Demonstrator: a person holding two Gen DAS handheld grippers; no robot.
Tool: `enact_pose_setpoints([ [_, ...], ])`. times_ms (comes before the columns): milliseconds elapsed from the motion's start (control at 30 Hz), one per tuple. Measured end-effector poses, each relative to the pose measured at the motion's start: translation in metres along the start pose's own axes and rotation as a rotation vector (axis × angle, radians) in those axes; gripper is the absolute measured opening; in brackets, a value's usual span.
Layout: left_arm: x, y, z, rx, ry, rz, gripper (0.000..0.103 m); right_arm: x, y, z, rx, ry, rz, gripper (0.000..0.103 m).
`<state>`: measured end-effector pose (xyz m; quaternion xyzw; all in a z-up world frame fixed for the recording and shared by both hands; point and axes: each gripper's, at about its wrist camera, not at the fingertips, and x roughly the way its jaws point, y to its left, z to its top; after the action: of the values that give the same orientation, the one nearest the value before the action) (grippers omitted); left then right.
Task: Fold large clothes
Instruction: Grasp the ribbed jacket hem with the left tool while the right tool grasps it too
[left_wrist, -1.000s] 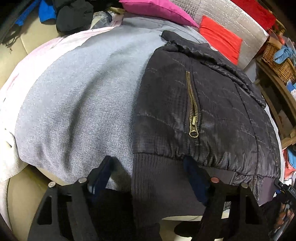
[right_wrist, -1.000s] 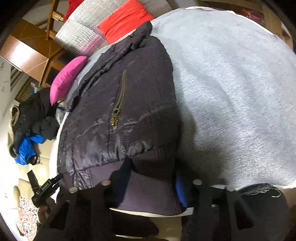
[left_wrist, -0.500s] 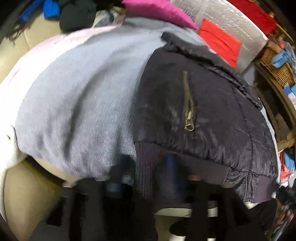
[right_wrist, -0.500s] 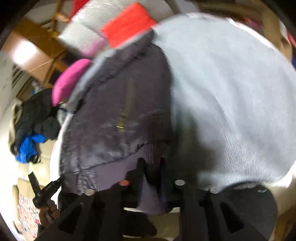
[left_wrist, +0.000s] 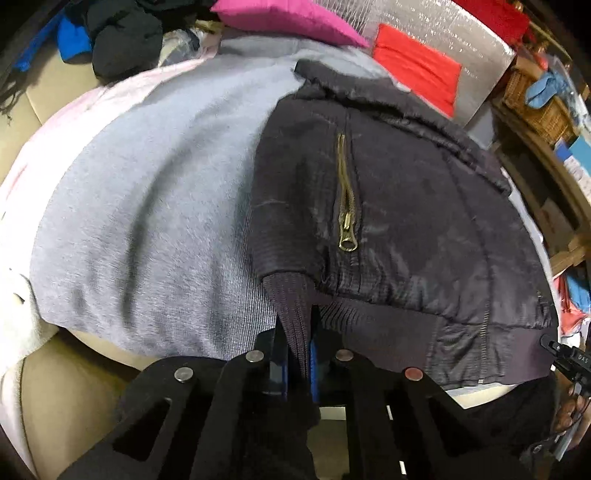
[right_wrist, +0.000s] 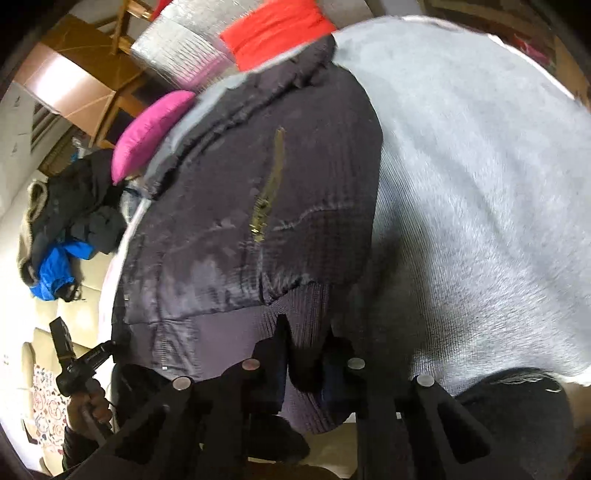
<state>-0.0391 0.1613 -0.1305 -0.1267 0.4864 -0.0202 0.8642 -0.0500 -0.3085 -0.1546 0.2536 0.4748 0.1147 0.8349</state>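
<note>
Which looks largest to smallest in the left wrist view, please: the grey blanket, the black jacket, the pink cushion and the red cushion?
1. Grey blanket
2. Black jacket
3. Pink cushion and red cushion: similar, and both lie farthest away and partly hidden, so unranked.

Since a second earlier, the ribbed hem (left_wrist: 291, 317) of the black jacket (left_wrist: 388, 206) has been pinched by both the left gripper (left_wrist: 297, 354) and the right gripper (right_wrist: 304, 354).

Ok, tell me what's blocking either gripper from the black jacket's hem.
Nothing visible. The left gripper is shut on the ribbed hem of the black jacket, and the right gripper pinches that hem too, with no other item between.
</note>
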Motion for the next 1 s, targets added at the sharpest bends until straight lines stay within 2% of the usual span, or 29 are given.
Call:
enact_pose_setpoints([
  [100,-0.017,-0.009,-0.003,0.039,-0.032,0.011,0.008,-0.017,0.005,0.0,-0.013,-0.037,0.023,0.015],
  [200,-0.021,-0.01,-0.01,0.039,-0.03,0.029,0.008,-0.02,0.002,-0.002,-0.008,-0.03,0.027,0.015],
  [367,-0.02,-0.01,-0.013,0.041,-0.02,0.041,0.008,-0.016,-0.01,-0.007,0.021,-0.002,0.028,0.015],
  [500,-0.006,-0.009,0.001,0.042,-0.006,0.053,0.008,-0.011,-0.013,0.0,0.038,0.005,0.033,0.015],
  [767,0.007,-0.009,-0.001,0.029,0.012,0.077,0.011,0.006,-0.024,0.001,0.093,0.024,-0.001,0.029],
  [900,0.016,-0.006,0.001,-0.01,0.028,0.072,0.02,0.012,-0.025,0.002,0.089,0.032,-0.012,0.03],
  [967,0.02,-0.006,0.002,-0.023,0.028,0.078,0.03,0.016,-0.024,0.004,0.085,0.038,-0.02,0.034],
  [1000,0.022,-0.005,0.002,-0.029,0.024,0.083,0.04,0.018,-0.023,0.004,0.081,0.04,-0.02,0.041],
])
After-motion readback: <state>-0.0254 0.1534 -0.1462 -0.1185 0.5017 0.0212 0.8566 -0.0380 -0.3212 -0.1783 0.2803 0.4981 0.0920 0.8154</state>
